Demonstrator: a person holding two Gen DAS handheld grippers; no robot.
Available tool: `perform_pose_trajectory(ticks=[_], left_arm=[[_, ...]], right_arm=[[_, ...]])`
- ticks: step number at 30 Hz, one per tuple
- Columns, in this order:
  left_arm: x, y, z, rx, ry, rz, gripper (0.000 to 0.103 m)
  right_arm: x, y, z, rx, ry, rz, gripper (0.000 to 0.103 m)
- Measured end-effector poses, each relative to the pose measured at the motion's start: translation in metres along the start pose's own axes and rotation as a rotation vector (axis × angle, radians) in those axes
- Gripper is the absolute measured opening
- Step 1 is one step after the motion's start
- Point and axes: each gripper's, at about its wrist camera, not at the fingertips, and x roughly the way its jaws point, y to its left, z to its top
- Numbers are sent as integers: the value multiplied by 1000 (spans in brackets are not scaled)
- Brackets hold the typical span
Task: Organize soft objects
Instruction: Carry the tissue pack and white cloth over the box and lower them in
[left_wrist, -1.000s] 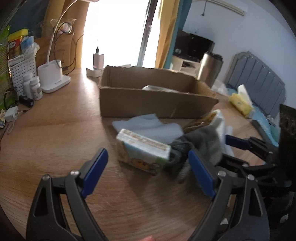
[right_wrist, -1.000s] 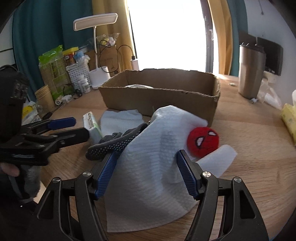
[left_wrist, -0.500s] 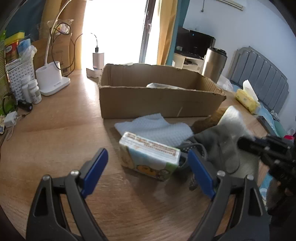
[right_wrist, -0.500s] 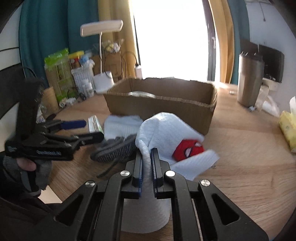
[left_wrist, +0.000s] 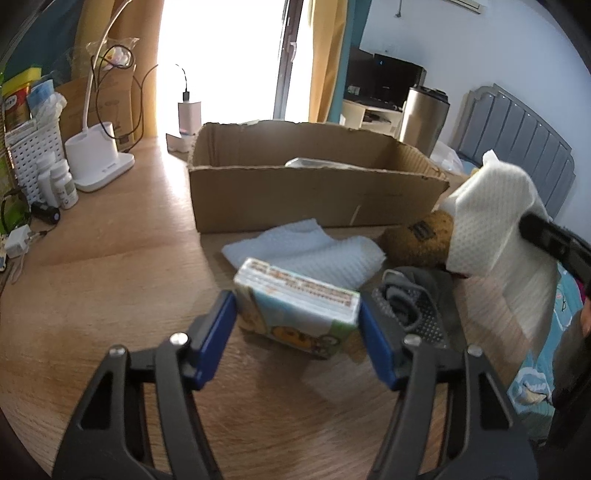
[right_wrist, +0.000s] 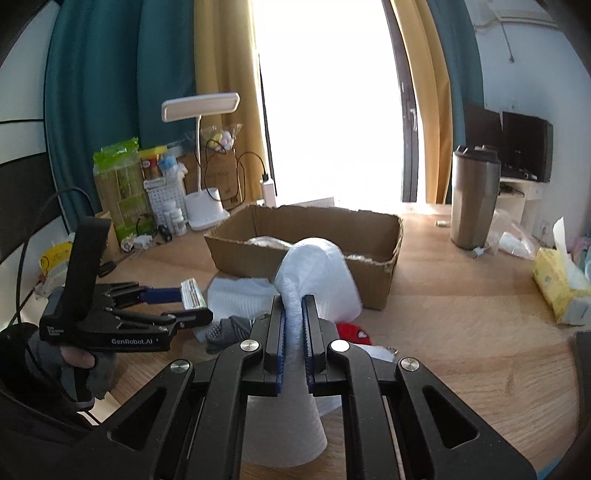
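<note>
The white embossed paper towel (right_wrist: 317, 273) hangs pinched in the right tool (right_wrist: 293, 332), whose jaws are clamped tight on a gathered fold, lifted clear of the worktop (right_wrist: 461, 332) just in front of the cardboard box (right_wrist: 306, 236); it is thin, quilted and limp, so it could tear or slip free if jerked, and its trailing skirt might snag the red plush toy (right_wrist: 352, 330) beneath it and drag it along. The tissue pack (left_wrist: 295, 306), a soft plastic-wrapped block with cartoon print, lies on the worktop between the blue pads of the left tool (left_wrist: 295, 332), whose jaws have just been closing; they stand half apart, pads at the pack's ends, though whether they press yet I cannot tell; a glossy wrapper may squirt out of a shallow grip. Beside it lie a grey dotted sock (left_wrist: 413, 302), a second folded towel (left_wrist: 306, 247) and a brown fuzzy toy (left_wrist: 421, 240); the box is corrugated, with ragged rims.
</note>
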Motion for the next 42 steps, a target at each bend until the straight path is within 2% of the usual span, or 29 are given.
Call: perform_pose_trajectory(ticks=[24,42], left_arm=[[-45,-13,15,38,-116,-43,67],[-59,-18,34,51,-191,-61,67]], right_arm=[[-14,-4,11,-13,-52,-35,9],[-10,4,29,-46,-84,-27,10]])
